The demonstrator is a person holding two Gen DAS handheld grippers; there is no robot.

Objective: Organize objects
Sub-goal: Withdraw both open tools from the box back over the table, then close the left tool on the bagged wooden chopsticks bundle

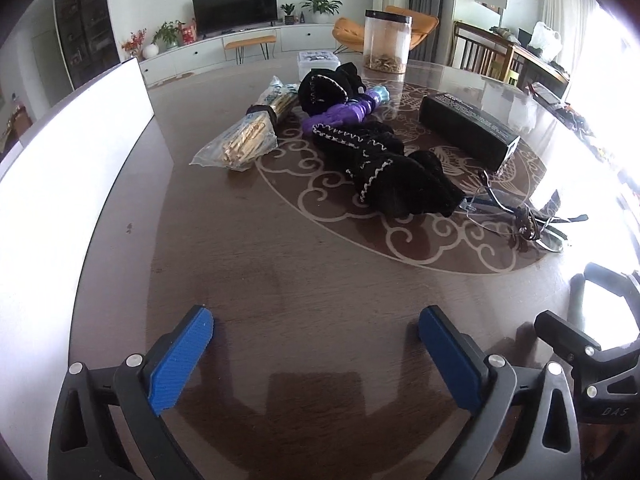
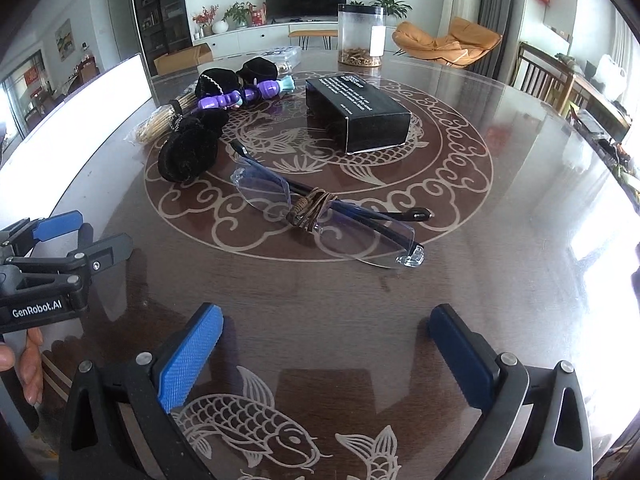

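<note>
Rimless glasses (image 2: pixel 320 216) with a brown cord wound round them lie mid-table, straight ahead of my open, empty right gripper (image 2: pixel 324 340); they also show at the right in the left wrist view (image 1: pixel 516 216). Black velvet pouches (image 1: pixel 380 168) (image 2: pixel 188 152), a purple toy (image 1: pixel 348 112) (image 2: pixel 240 96), a bag of wooden sticks (image 1: pixel 248 136) (image 2: pixel 160 124) and a black box (image 1: pixel 468 132) (image 2: pixel 356 116) lie farther back. My left gripper (image 1: pixel 316 344) is open and empty over bare table, and shows at the left edge of the right wrist view (image 2: pixel 80 236).
The round dark table (image 2: pixel 480 280) has a glass top with fish patterns. A white board (image 1: pixel 60 184) stands along its left side. A clear jar (image 1: pixel 386 44) and a small clear box (image 1: pixel 316 60) stand at the far edge. Chairs and a side table are on the right.
</note>
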